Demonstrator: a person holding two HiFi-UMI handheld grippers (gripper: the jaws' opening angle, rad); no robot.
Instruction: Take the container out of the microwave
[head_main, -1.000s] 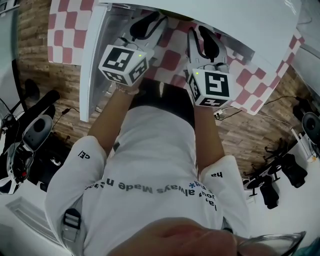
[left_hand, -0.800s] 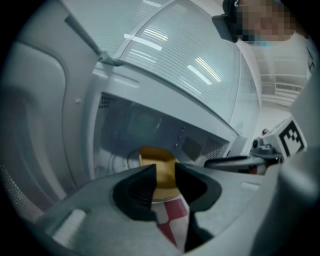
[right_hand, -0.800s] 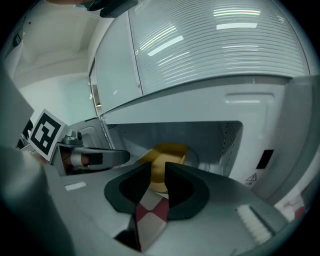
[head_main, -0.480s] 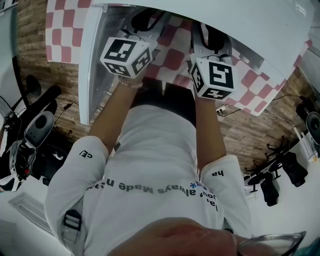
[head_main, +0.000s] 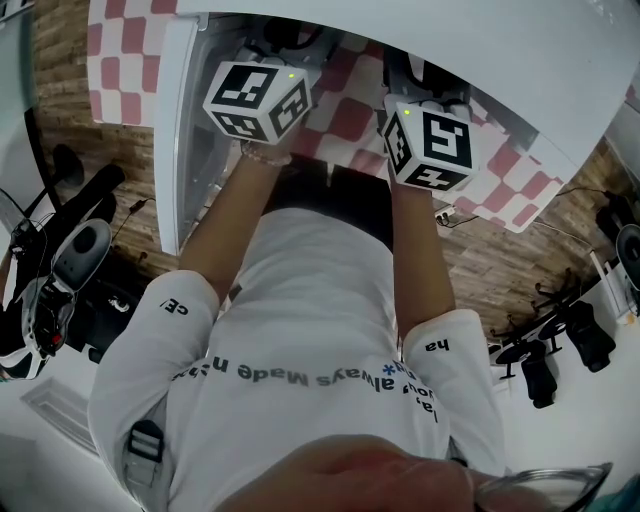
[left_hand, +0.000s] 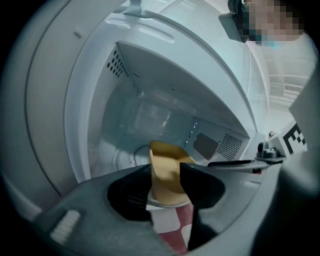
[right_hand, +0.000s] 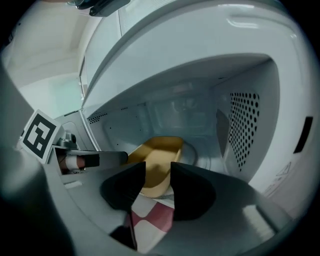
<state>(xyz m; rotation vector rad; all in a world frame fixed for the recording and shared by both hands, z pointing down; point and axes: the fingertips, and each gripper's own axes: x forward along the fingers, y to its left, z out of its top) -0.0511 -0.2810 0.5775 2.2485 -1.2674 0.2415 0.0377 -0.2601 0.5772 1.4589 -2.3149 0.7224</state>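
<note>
Reach under way: the left claw (left_hand: 165, 175) and right claw (right_hand: 158, 169) have just been opened, nothing clamped. The container (left_hand: 165, 152) is seen mid-frame inside the microwave (left_hand: 150, 75). Next, its rim must be straddled.

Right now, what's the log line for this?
left claw: just opening, empty | right claw: just opening, empty | container: inside microwave

- The left gripper (left_hand: 167, 172) and the right gripper (right_hand: 157, 175) sit higher in the head view than a second ago, further in under the microwave (head_main: 420, 40).
- Its white top now hides most of their fronts.
- Both pairs of jaws have just been opening. The yellow container (right_hand: 161, 149) shows in each gap, with no pad pressing on it.
</note>
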